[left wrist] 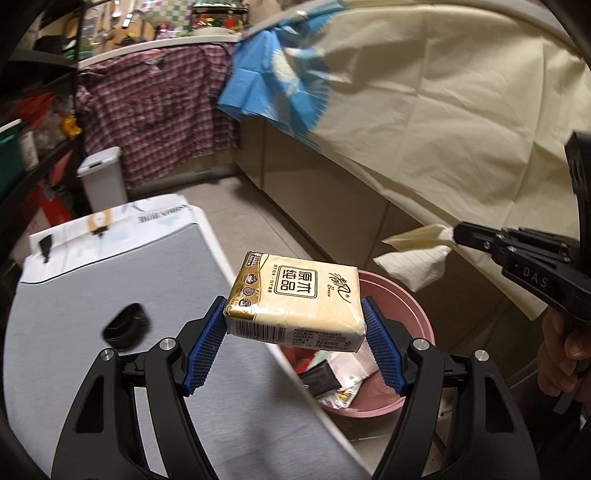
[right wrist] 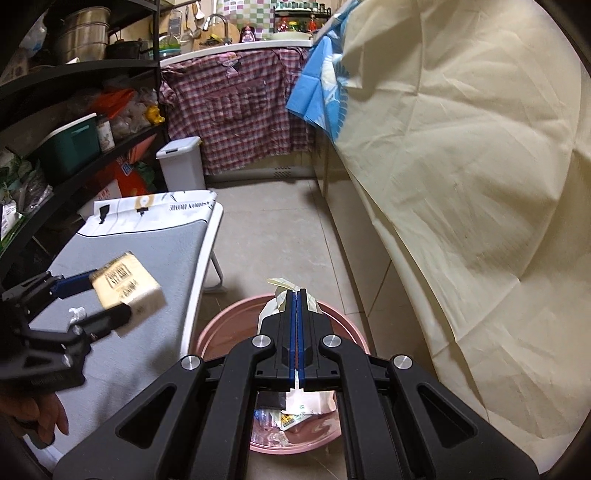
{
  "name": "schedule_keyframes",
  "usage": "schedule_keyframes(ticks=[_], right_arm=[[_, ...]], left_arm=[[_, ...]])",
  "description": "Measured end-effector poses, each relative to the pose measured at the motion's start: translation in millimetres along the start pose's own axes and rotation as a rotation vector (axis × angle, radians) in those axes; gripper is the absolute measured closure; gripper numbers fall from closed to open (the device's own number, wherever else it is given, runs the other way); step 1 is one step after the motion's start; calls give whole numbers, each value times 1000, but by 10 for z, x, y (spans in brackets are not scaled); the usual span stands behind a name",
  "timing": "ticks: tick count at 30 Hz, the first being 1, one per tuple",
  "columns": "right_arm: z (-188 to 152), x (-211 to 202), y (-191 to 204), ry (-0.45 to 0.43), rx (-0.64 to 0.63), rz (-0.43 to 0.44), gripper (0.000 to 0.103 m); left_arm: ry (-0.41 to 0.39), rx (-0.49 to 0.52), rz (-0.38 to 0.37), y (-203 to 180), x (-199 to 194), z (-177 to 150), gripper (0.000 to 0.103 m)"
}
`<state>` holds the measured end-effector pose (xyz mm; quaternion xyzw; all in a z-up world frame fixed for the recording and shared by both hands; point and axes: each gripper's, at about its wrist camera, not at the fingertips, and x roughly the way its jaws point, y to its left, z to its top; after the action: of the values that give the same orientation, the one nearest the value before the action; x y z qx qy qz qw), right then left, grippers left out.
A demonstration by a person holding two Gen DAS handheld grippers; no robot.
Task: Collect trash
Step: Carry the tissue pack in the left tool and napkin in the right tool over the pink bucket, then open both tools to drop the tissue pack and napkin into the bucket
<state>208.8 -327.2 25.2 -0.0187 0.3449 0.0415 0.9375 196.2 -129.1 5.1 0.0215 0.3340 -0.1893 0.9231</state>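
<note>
Above the pink bin (right wrist: 207, 332), already part-filled, the left claw (left wrist: 295, 325) clamps a tissue pack (left wrist: 295, 302) and the right claw (right wrist: 297, 295) pinches crumpled paper (left wrist: 413, 258), both undropped.

A low table (right wrist: 147, 258) with a grey top and white rim stands on the pale tiled floor (right wrist: 280, 236); a printed white paper sheet (right wrist: 155, 206) lies over its far end and a small black object (left wrist: 125, 326) rests on the grey surface. Beyond it a white lidded bin (right wrist: 183, 166) sits against a red-and-white checked shirt (right wrist: 236, 110) that hangs from a white counter edge (right wrist: 258, 46). A blue cloth (right wrist: 317, 92) drapes beside the shirt, next to a large cream sheet (right wrist: 461, 166) covering the right side. At left, black shelving (right wrist: 74, 70) carries a metal pot (right wrist: 83, 31), a teal box (right wrist: 70, 146) and a jar (right wrist: 105, 134).
</note>
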Motion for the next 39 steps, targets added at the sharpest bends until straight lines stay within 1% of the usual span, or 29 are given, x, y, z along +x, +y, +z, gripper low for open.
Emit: schedule_keyframes(ticks=[6,10,12,15,16,17,18,19,20,24,26,28,30,34,36,39], right_arm=[[-33,84,-86,35,17,-20,102],[-60,119,-95,54,21,-20,102],[-75,143,-89,68,20,-28,98],[-70,172,-114,82,31,-30,97],[-68,170,-121,81,35,-27,93],[-65,163,-123,77,37,-28,83],[-62,159,-123,73,37,-29,68],[-60,147,-114,67,36,-33,63],[-56,132,-104,59,35,-35,61],[-36,74,-65,32,34,-16,61],[-20,38,-30,13,31,-7,61],[0,3,15,-6,28,2,61],[26,-32,77,-24,25,13,61],[82,-110,293,-68,5,42,61],[113,-142,429,-89,-11,60,61],[147,-190,666,-126,-41,88,61]], left_arm=[[50,57,-12,-223,225,-71,33],[84,64,-21,-286,331,-86,32],[97,65,-32,-298,359,-89,31],[95,60,-31,-277,349,-65,30],[94,56,-27,-258,332,-60,30],[90,53,-25,-239,321,-56,30],[83,49,-22,-216,292,-54,30],[75,43,-15,-189,275,-43,30],[67,36,-9,-164,240,-42,30],[31,16,12,-56,103,-32,31],[3,9,42,13,-7,-26,37],[-23,3,71,95,-120,-25,40],[-46,-5,97,179,-214,-8,41],[-90,-16,176,420,-434,-50,41],[-85,-28,203,542,-498,-88,42],[-51,-63,233,804,-577,-177,46]])
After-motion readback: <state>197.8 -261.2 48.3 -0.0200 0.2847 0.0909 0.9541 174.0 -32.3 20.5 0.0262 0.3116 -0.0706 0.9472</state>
